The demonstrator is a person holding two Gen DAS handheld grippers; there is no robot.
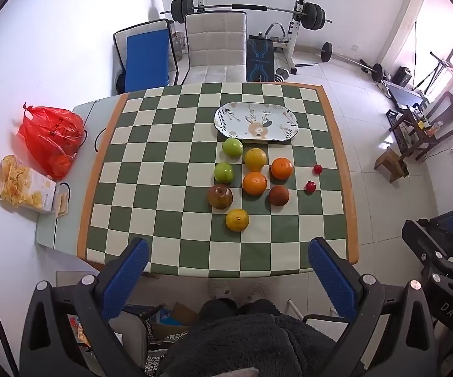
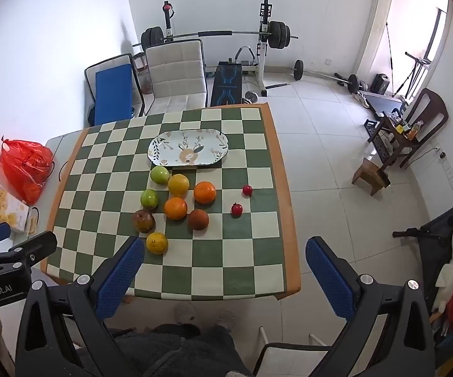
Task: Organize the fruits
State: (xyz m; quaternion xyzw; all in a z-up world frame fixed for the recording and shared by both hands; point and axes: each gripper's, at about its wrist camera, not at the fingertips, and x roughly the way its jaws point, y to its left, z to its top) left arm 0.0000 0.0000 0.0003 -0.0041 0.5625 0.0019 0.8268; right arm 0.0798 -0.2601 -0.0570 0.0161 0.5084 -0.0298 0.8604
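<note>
Fruits (image 1: 254, 183) clustered on checkered cloth (image 1: 163, 169), near plate (image 1: 255, 121); possibly two tomatoes aside. Your left gripper (image 1: 226, 270), right gripper (image 2: 224, 270): jaws wide, empty.

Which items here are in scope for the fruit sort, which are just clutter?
In scope: oval plate, green apples, oranges, yellow citrus, brown fruits, small red fruits.
Clutter: red bag, chip box, chair, weight bench.
</note>
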